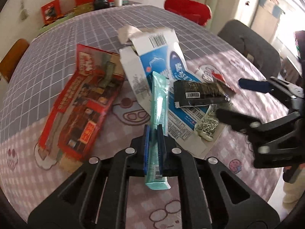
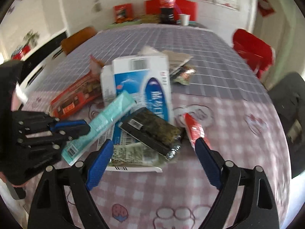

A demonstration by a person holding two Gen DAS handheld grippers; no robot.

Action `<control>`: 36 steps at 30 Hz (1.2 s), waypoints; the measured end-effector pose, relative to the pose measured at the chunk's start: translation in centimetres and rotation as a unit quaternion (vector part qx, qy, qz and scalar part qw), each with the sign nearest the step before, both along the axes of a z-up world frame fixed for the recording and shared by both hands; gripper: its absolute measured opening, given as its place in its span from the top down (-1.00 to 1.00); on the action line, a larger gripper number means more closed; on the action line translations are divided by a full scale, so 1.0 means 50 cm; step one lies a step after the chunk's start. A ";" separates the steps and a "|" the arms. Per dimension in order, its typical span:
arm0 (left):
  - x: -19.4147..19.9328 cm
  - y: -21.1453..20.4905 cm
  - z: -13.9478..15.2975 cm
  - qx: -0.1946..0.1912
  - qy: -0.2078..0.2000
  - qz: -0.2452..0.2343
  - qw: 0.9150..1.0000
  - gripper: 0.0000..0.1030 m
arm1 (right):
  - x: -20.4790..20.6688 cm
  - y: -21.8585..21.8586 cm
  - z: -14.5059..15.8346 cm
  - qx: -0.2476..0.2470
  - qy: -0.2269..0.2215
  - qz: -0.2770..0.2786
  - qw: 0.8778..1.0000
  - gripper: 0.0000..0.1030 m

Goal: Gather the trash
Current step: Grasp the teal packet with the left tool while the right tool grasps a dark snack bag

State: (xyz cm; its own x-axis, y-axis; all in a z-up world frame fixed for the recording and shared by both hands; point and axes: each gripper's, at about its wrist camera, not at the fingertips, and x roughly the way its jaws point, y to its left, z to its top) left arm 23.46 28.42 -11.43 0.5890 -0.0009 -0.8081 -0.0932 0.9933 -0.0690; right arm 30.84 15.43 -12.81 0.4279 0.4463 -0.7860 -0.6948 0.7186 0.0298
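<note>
My left gripper (image 1: 152,133) pinches the teal wrapper (image 1: 159,103) lying across the white-blue carton (image 1: 162,61), my right gripper (image 2: 152,148) gaping beside it.

No legible text, only barcodes on wrappers (image 1: 192,95).

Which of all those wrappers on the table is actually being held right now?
The long teal wrapper: the left gripper is shut on it. The black and red wrappers lie free.
</note>
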 end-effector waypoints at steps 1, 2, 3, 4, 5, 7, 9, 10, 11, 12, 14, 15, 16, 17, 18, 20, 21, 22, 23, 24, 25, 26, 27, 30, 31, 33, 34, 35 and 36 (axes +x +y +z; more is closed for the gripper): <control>-0.004 0.004 0.003 -0.006 -0.002 0.006 1.000 0.86 | 0.003 0.009 -0.003 -0.005 -0.001 0.009 1.000 -0.67; -0.008 0.008 0.004 -0.013 -0.003 0.014 1.000 0.86 | 0.007 0.020 -0.007 -0.011 -0.003 0.021 1.000 -0.66; -0.011 0.010 0.005 -0.014 -0.005 0.022 1.000 0.86 | 0.011 0.032 -0.013 -0.021 -0.007 0.029 0.999 -0.66; -0.014 0.012 0.005 -0.013 -0.007 0.027 1.000 0.86 | 0.017 0.046 -0.019 -0.035 -0.015 0.032 0.999 -0.66; -0.017 0.014 0.006 -0.012 -0.010 0.033 0.999 0.86 | 0.022 0.057 -0.024 -0.042 -0.019 0.037 0.998 -0.66; -0.022 0.019 0.009 -0.024 -0.014 0.041 0.999 0.86 | 0.040 0.074 -0.038 -0.061 -0.025 0.032 0.997 -0.60; -0.024 0.019 0.009 -0.031 -0.017 0.036 0.999 0.86 | 0.059 0.077 -0.051 -0.058 -0.026 0.009 0.998 0.07; -0.022 0.018 0.007 -0.026 -0.016 0.042 0.999 0.84 | 0.061 0.073 -0.049 -0.046 -0.022 -0.003 0.999 0.13; -0.015 0.017 0.000 -0.015 -0.009 0.059 0.998 0.81 | 0.062 0.066 -0.047 -0.039 -0.021 -0.011 0.999 0.30; -0.008 0.019 -0.008 -0.005 0.000 0.074 0.997 0.81 | 0.059 0.060 -0.044 -0.035 -0.021 -0.012 0.999 0.46; 0.003 0.022 -0.016 -0.001 0.010 0.077 0.997 0.81 | 0.055 0.047 -0.041 -0.025 -0.022 -0.016 0.999 0.53; 0.010 0.020 -0.021 -0.003 0.015 0.073 0.997 0.78 | 0.052 0.038 -0.040 -0.020 -0.021 -0.020 0.999 0.58; 0.015 0.019 -0.021 0.000 0.013 0.073 0.997 0.57 | 0.049 0.030 -0.037 -0.016 -0.022 -0.025 0.999 0.60; 0.020 0.016 -0.021 0.008 0.013 0.074 0.997 -0.03 | 0.048 0.023 -0.033 -0.011 -0.022 -0.030 0.999 0.71; 0.024 0.014 -0.020 0.014 0.010 0.072 0.997 -0.27 | 0.044 0.013 -0.029 -0.002 -0.020 -0.035 0.999 0.79; 0.030 0.008 -0.019 0.025 0.006 0.061 0.998 -0.34 | 0.045 -0.011 -0.017 0.020 -0.008 -0.049 0.999 0.79; 0.037 0.002 -0.023 0.034 0.013 0.053 0.998 -0.34 | 0.044 -0.022 -0.013 0.028 -0.005 -0.054 0.998 0.79; 0.043 -0.001 -0.029 0.039 0.020 0.048 0.998 -0.31 | 0.040 -0.034 -0.008 0.035 -0.004 -0.060 0.998 0.79; 0.050 -0.002 -0.038 0.041 0.033 0.042 0.998 -0.17 | 0.038 -0.044 -0.005 0.039 -0.004 -0.064 0.997 0.79; 0.050 -0.003 -0.040 0.038 0.030 0.032 0.998 -0.09 | 0.035 -0.053 0.000 0.044 -0.002 -0.067 0.997 0.79; 0.051 -0.006 -0.039 0.034 0.036 0.018 0.999 0.18 | 0.032 -0.061 0.003 0.049 -0.001 -0.069 0.996 0.79; 0.051 -0.008 -0.035 0.027 0.048 0.002 0.998 0.39 | 0.029 -0.069 0.008 0.053 -0.001 -0.070 0.996 0.79; 0.052 -0.012 -0.034 0.035 0.057 -0.003 0.998 0.41 | 0.026 -0.076 0.013 0.056 -0.004 -0.072 0.996 0.79; 0.045 -0.028 -0.036 0.069 0.047 -0.022 0.996 0.43 | 0.019 -0.097 0.023 0.069 -0.001 -0.079 0.995 0.79; 0.043 -0.030 -0.036 0.070 0.047 -0.021 0.996 0.45 | 0.015 -0.105 0.026 0.073 0.001 -0.080 0.994 0.79; 0.038 -0.030 -0.035 0.069 0.043 -0.012 0.997 0.46 | 0.002 -0.122 0.033 0.077 -0.005 -0.085 0.993 0.79; 0.034 -0.030 -0.035 0.070 0.040 -0.006 0.997 0.46 | -0.006 -0.130 0.036 0.079 -0.007 -0.088 0.993 0.79; 0.029 -0.030 -0.035 0.068 0.039 -0.001 0.997 0.46 | -0.011 -0.136 0.040 0.081 -0.008 -0.090 0.993 0.79; 0.023 -0.030 -0.034 0.064 0.039 0.003 0.997 0.47 | -0.019 -0.145 0.044 0.085 -0.008 -0.091 0.992 0.79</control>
State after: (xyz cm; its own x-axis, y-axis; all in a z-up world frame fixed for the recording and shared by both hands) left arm 24.60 26.92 -13.14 0.5245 0.1088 -0.8444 -0.0987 0.9929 0.0666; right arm 29.91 8.18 -10.61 0.5252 0.4864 -0.6983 -0.5551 0.8178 0.1521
